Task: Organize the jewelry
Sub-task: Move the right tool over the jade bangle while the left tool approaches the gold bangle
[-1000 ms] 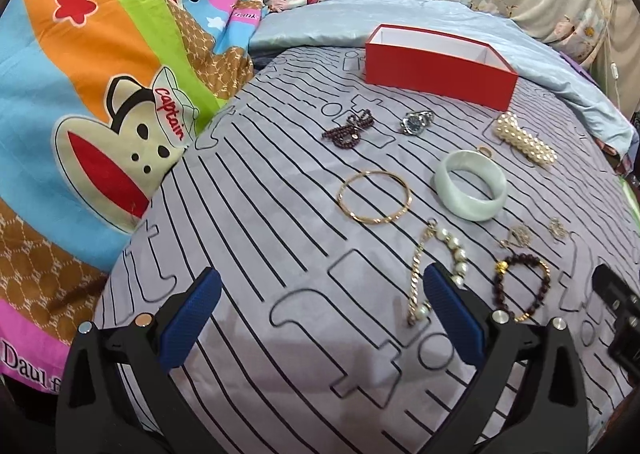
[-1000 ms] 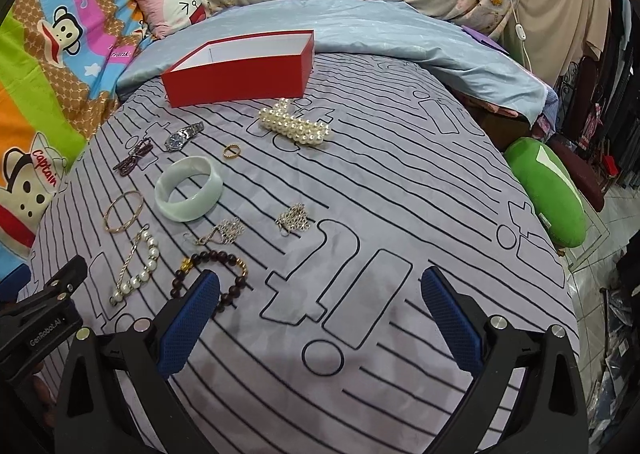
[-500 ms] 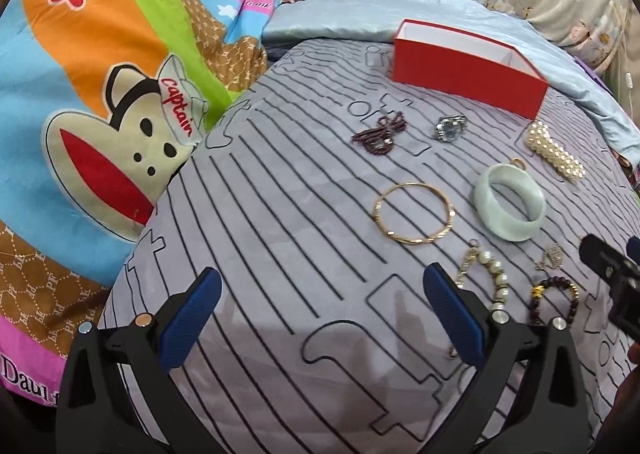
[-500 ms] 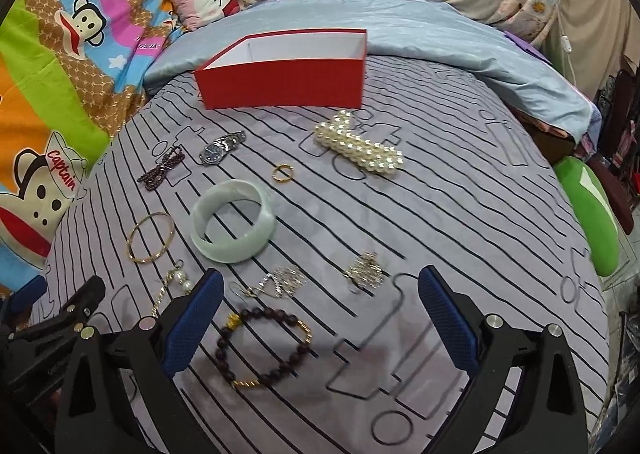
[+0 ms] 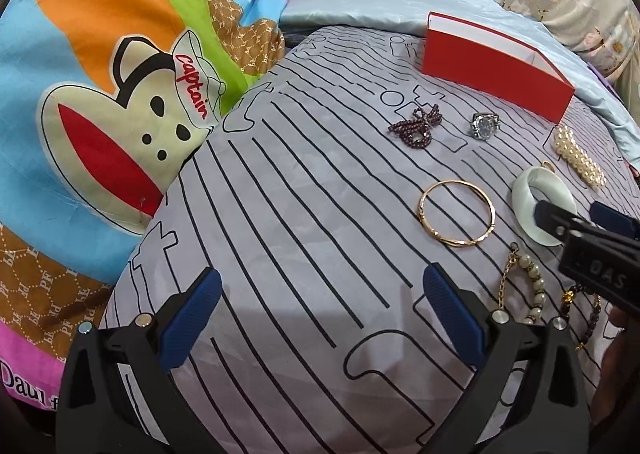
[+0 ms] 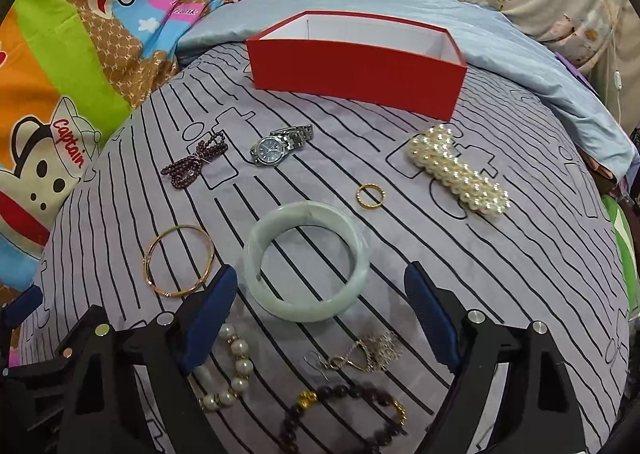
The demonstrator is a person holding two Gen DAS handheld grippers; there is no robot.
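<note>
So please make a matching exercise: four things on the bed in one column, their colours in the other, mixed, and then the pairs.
Things:
1. box
2. bangle
3. ring
4. watch

Colours:
a. gold
b. silver with a dark dial
c. red outside, white inside
d. pale green

Pairs: 1-c, 2-d, 3-a, 4-b

box [image 6: 356,78] behind watch [image 6: 276,146], bangle [image 6: 306,260] before watch, ring [image 6: 371,196] right of watch
</note>
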